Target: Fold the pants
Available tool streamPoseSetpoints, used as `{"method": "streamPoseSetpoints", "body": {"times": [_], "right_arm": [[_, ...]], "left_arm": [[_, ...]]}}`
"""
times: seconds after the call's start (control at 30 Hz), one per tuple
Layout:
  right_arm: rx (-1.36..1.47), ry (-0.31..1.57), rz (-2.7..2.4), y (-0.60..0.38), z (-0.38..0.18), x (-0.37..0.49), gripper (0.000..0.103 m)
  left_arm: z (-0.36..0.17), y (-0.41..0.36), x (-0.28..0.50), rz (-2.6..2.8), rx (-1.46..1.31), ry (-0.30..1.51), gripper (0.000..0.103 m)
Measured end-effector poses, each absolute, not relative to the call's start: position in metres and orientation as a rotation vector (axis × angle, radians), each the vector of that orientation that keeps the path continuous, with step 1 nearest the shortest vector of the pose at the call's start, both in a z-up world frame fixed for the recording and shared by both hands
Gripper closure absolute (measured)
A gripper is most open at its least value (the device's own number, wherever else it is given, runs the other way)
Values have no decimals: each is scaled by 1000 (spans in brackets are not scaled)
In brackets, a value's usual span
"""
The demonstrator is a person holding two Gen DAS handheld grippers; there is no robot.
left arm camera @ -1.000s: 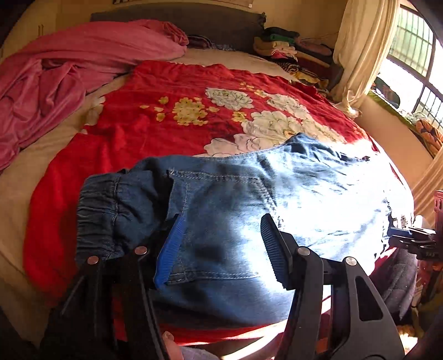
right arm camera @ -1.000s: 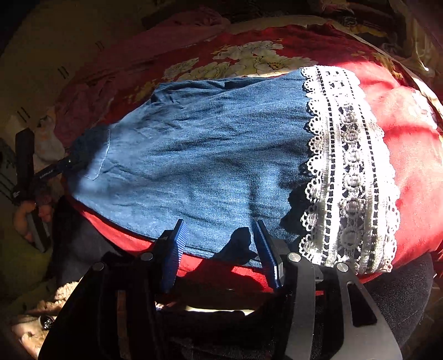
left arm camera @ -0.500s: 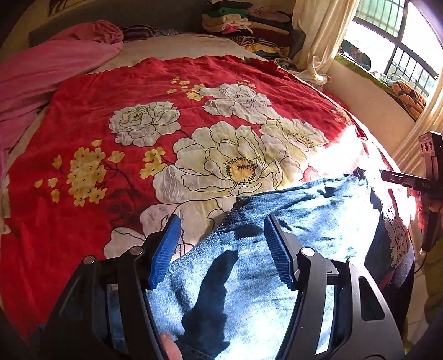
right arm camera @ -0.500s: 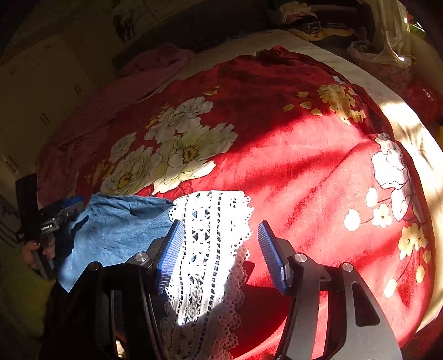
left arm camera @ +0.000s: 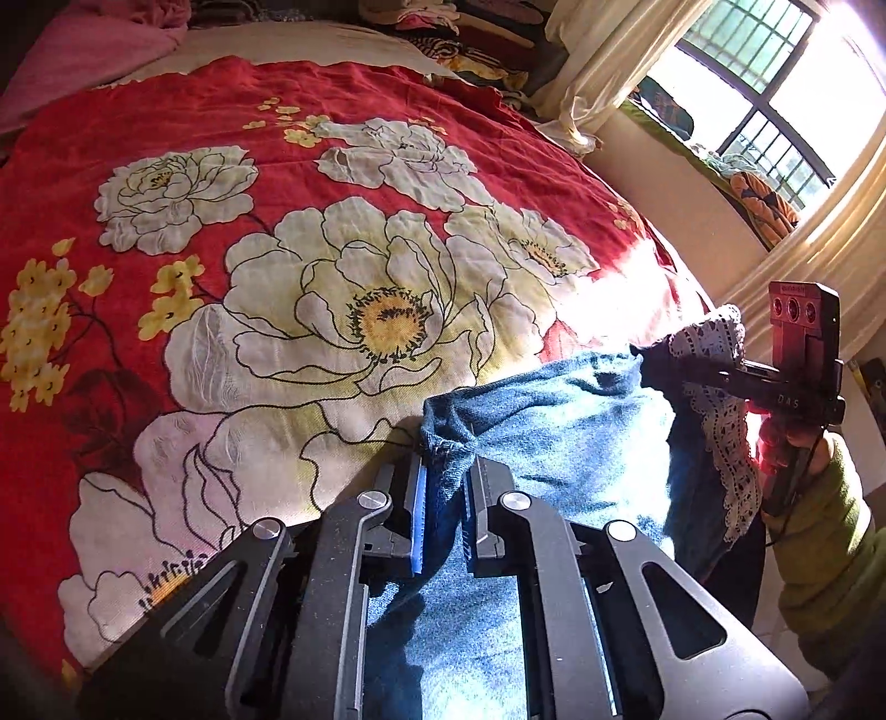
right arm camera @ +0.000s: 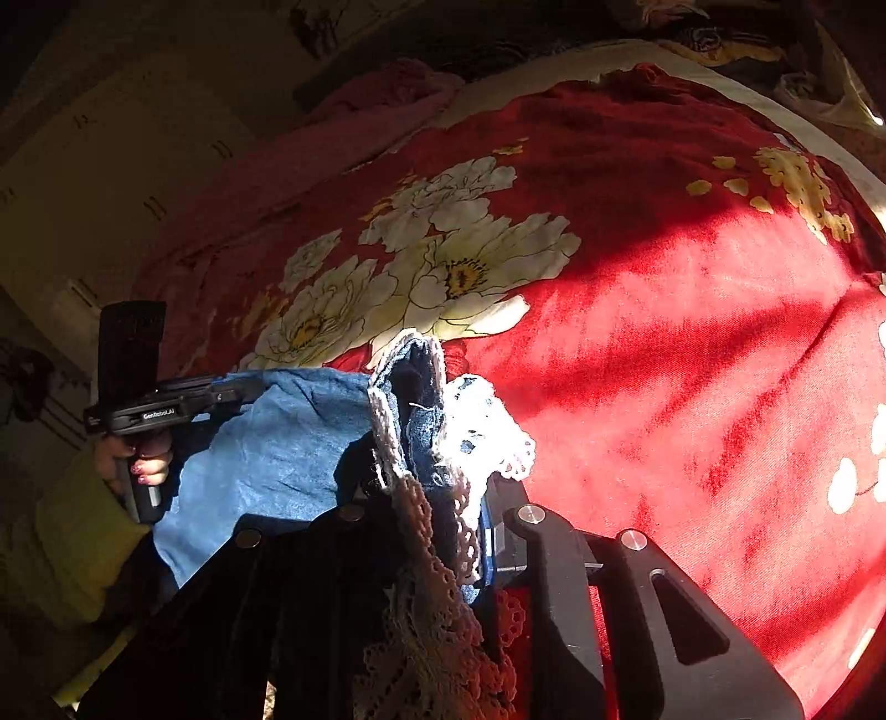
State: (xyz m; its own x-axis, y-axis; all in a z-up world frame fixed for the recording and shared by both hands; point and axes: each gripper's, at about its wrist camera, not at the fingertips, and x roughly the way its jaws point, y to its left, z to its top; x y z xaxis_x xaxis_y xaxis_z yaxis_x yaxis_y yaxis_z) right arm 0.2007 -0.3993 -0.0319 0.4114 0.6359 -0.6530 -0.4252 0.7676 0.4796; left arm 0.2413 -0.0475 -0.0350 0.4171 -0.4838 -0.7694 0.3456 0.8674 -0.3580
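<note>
The blue denim pants with a white lace hem hang between both grippers at the near edge of the bed. My left gripper is shut on a bunched denim edge of the pants. My right gripper is shut on the lace hem end of the pants. The right gripper also shows in the left wrist view, and the left one in the right wrist view. The denim is lifted and stretched between them.
The bed carries a red blanket with large white flowers. A pink blanket lies at the far left. Stacked clothes sit at the headboard. A window with a curtain is at the right.
Both grippers went from open to shut on the pants, the left on the denim edge, the right on the lace hem. The pants have been lifted off the blanket.
</note>
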Motion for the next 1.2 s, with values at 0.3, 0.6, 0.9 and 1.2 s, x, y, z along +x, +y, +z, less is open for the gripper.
{"method": "streamPoseSetpoints", "body": {"times": [0.3,0.6,0.9,1.2], "right_arm": [[96,804,564,-403,16,227,87],[-40,987,452,-395,-38,278,82],[54,925,341,-424,-21,265,49],[141,841,372,-444,14,191,39]], "left_arm": [[1,-67,270,-423,-72,956,102],[-42,-96,303,-322,48,1026,101],[-44,-78,291,-294,-20,979,82],[-17,-55,238,-232,-86,931,62]]}}
